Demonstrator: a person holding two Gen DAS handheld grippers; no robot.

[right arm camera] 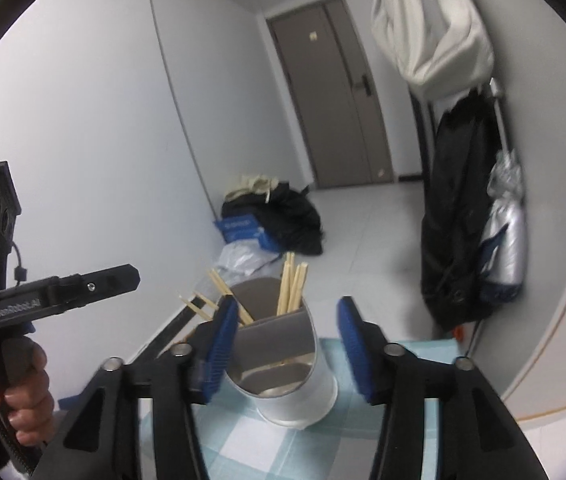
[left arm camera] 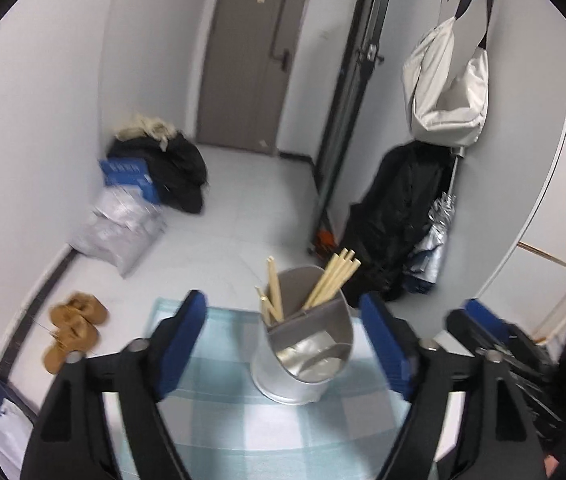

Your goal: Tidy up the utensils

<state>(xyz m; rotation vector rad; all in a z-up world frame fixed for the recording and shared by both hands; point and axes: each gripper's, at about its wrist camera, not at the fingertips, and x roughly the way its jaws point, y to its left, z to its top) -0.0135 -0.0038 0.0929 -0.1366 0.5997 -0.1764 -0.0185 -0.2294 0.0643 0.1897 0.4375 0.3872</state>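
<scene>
A metal utensil holder [left arm camera: 303,364] [right arm camera: 295,392] with a grey divider stands on a pale blue checked cloth [left arm camera: 211,400]. Wooden chopsticks [left arm camera: 331,280] [right arm camera: 293,288] lean in one back compartment, and a few more chopsticks [left arm camera: 273,296] in the one beside it. The front compartment looks bare. My left gripper [left arm camera: 283,304] is open, its blue pads apart on either side of the holder and nothing between them. My right gripper [right arm camera: 287,306] is open too, pads flanking the holder's rim without touching it. A hand [right arm camera: 23,392] holds the left gripper's handle.
The cloth's far edge drops to a tiled floor. Brown slippers [left arm camera: 75,328] lie on the floor at left, a pile of dark clothes and a blue box [left arm camera: 155,172] by the wall, and a black bag with an umbrella [left arm camera: 399,216] at right. A white bag [left arm camera: 443,88] hangs above.
</scene>
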